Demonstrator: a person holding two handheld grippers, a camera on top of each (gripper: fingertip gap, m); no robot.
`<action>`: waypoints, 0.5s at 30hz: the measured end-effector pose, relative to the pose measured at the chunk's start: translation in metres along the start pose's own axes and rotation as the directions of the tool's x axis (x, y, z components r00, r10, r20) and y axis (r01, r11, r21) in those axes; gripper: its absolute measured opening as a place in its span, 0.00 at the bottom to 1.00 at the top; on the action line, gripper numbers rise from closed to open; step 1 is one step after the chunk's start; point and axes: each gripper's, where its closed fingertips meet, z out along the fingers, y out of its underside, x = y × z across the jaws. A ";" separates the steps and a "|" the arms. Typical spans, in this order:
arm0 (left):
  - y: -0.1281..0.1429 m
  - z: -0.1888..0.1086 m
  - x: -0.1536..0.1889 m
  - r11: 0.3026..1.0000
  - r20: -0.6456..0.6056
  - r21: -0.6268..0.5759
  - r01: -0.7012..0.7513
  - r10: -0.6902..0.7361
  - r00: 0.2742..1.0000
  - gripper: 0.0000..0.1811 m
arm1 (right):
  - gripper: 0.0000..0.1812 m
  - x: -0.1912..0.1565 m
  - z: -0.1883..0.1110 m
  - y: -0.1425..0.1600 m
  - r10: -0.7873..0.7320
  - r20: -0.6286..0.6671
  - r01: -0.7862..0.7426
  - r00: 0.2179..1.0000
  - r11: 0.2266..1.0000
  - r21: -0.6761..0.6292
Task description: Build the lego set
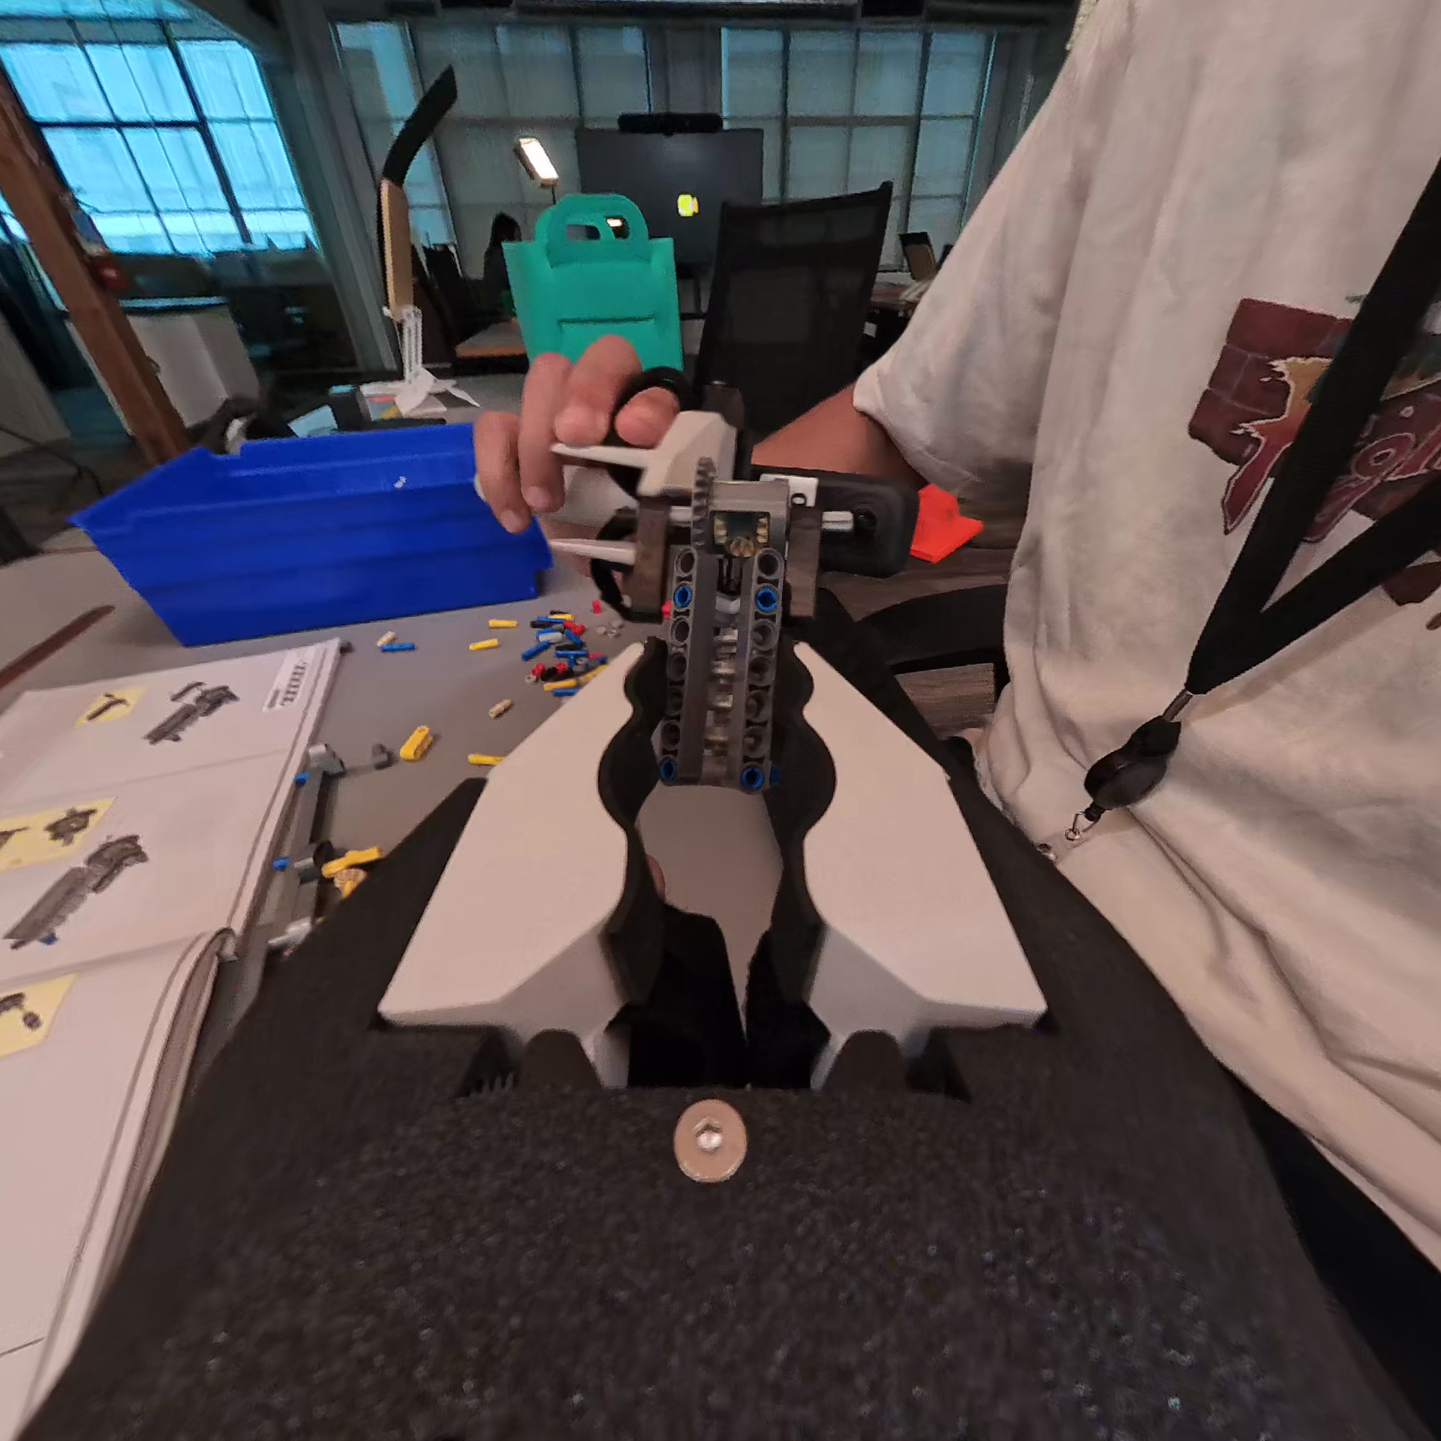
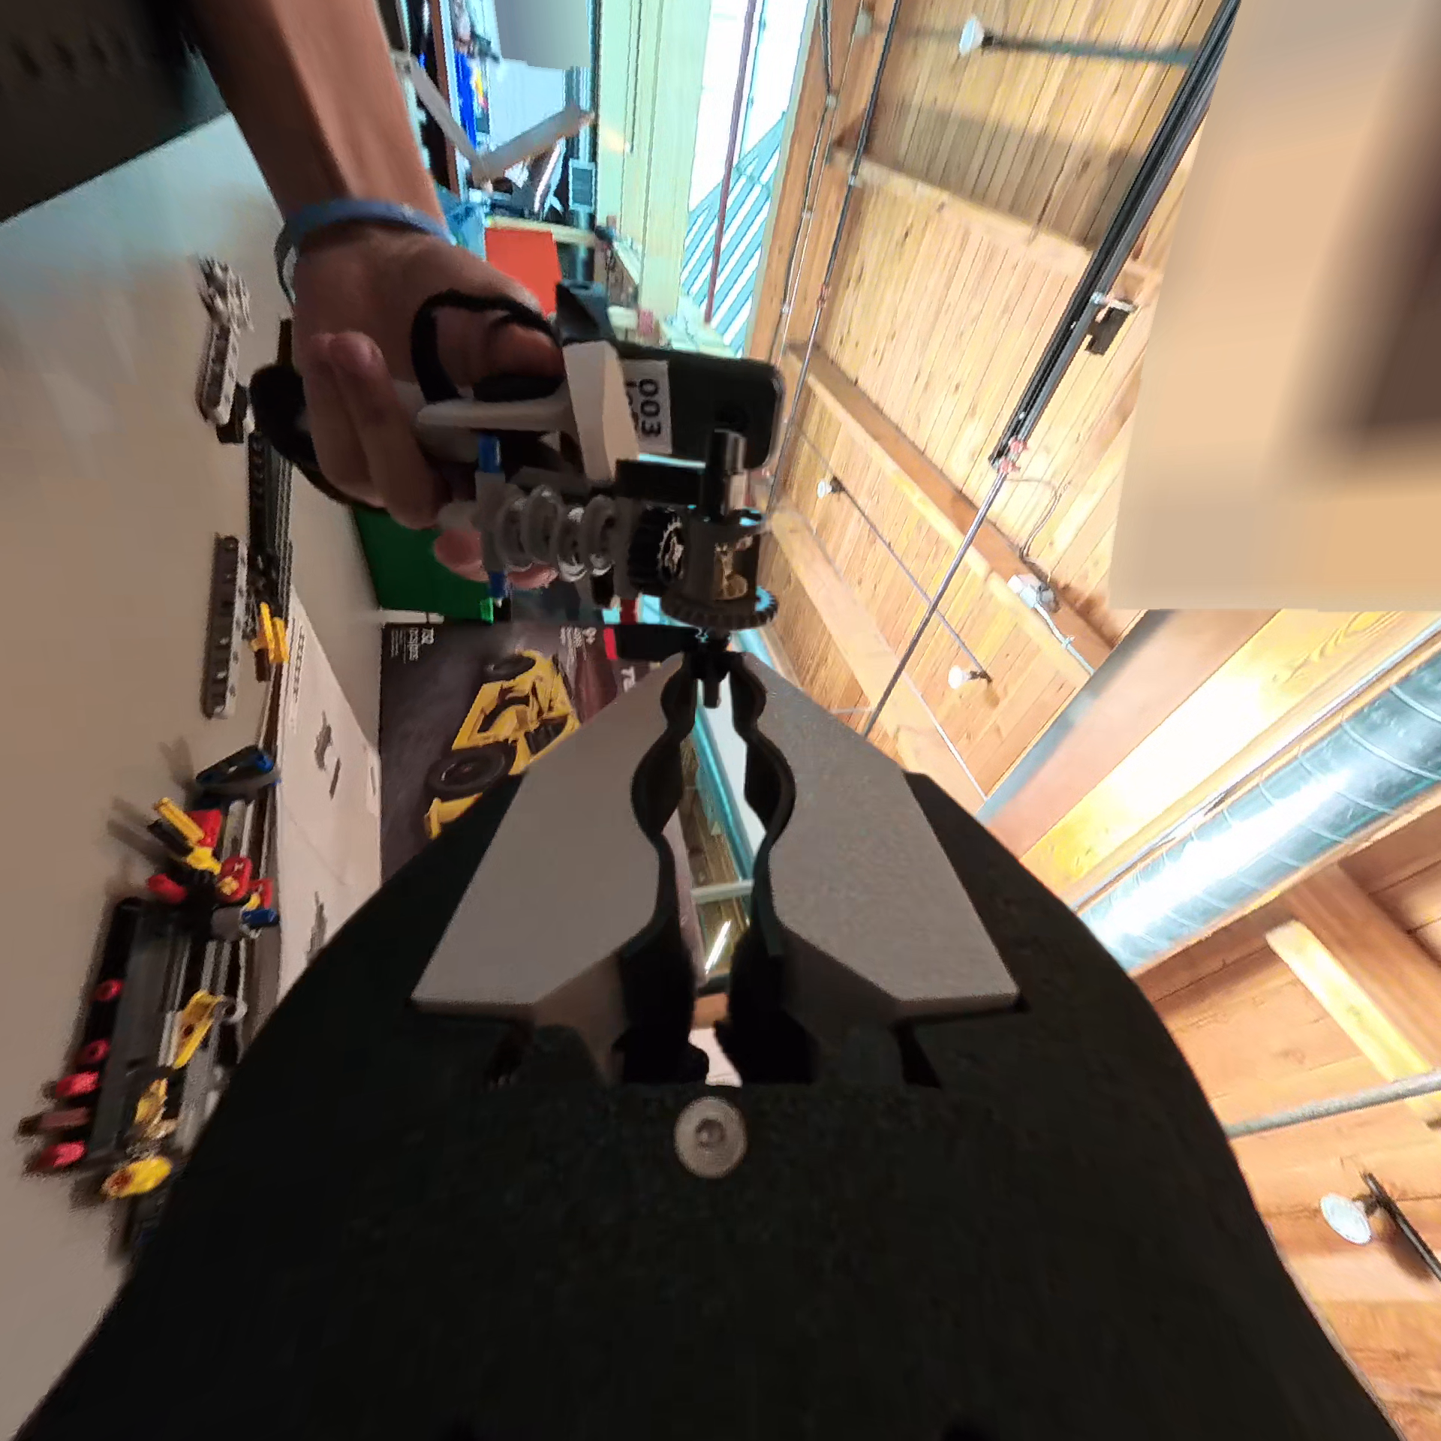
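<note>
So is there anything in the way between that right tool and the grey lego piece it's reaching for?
Nothing visible. The right tool already pinches a small black pin right at the gear end of the grey lego assembly, which the left tool holds up off the table.

Loose pieces lie between bin and, seemingly, booklet.

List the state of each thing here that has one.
Left gripper: shut on the lego assembly, held off the table.
Right gripper: shut on a small black piece at the assembly's gear end.
Instruction booklet: open.
Blue bin: upright.
</note>
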 end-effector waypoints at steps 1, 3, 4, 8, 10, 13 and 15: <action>-0.002 0.000 0.002 1.000 -0.003 0.007 -0.019 0.019 1.000 0.14 | 0.04 0.003 0.001 -0.003 -0.010 -0.003 0.010 1.000 1.000 0.013; -0.006 -0.001 0.005 0.998 -0.002 0.026 -0.052 0.052 0.999 0.15 | 0.04 0.008 0.003 -0.007 -0.023 -0.020 0.023 1.000 0.999 0.026; -0.007 -0.001 0.005 0.997 0.004 0.030 -0.068 0.068 0.998 0.15 | 0.04 0.009 0.004 -0.008 -0.018 -0.026 0.019 0.999 0.999 0.027; -0.010 -0.001 0.003 0.990 0.053 0.023 -0.140 0.139 0.989 0.14 | 0.05 0.011 0.004 -0.008 0.016 -0.037 -0.015 0.999 1.000 0.024; -0.009 0.000 0.002 0.984 0.078 0.004 -0.178 0.177 0.981 0.14 | 0.08 0.008 0.004 -0.010 0.020 -0.023 -0.019 1.000 0.999 0.037; -0.007 0.003 0.003 0.968 0.106 -0.040 -0.247 0.250 0.962 0.14 | 0.12 0.007 0.004 -0.013 0.025 0.002 -0.025 1.000 0.998 0.050; -0.010 0.003 0.005 0.962 0.116 -0.041 -0.271 0.274 0.955 0.14 | 0.16 0.006 0.003 -0.015 0.014 0.025 -0.015 1.000 0.998 0.060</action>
